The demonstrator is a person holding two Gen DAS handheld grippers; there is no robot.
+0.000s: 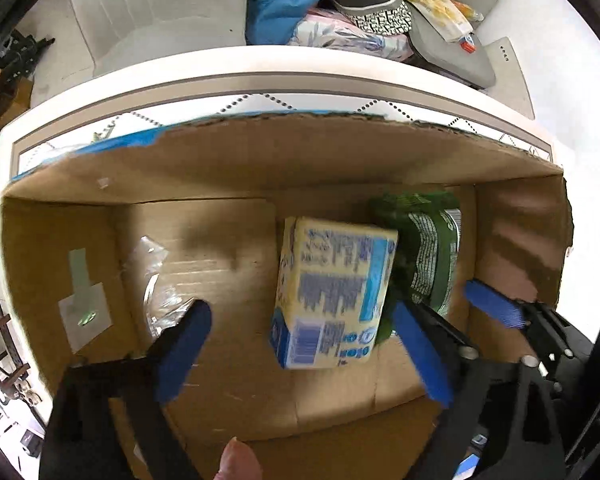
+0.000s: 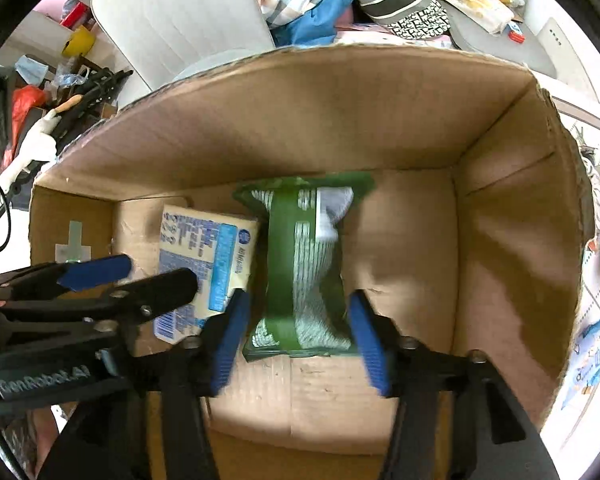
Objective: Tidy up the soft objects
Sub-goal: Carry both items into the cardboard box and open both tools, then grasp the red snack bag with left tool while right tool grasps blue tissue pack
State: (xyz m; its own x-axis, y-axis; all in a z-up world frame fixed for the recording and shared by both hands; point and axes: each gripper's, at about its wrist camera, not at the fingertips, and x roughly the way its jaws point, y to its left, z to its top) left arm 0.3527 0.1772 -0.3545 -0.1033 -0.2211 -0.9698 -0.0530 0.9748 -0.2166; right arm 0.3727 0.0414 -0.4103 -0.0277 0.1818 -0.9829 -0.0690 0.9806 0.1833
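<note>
A yellow and blue tissue pack (image 1: 334,292) lies on the floor of an open cardboard box (image 1: 260,160). My left gripper (image 1: 300,340) is open with the pack between its blue fingers, not touching. A green soft pack (image 2: 304,272) lies beside it on the right; it also shows in the left wrist view (image 1: 424,240). My right gripper (image 2: 296,336) is open around the green pack, fingers wide apart. The tissue pack (image 2: 204,256) and the cardboard box (image 2: 300,100) also show in the right wrist view. The left gripper's fingers (image 2: 96,272) show there at left.
A crumpled clear plastic wrapper (image 1: 156,288) lies on the box floor at left. Behind the box a pile of cloths, a cap and packets (image 1: 364,8) sits on a white surface. A white chair back (image 2: 172,12) stands at the far left.
</note>
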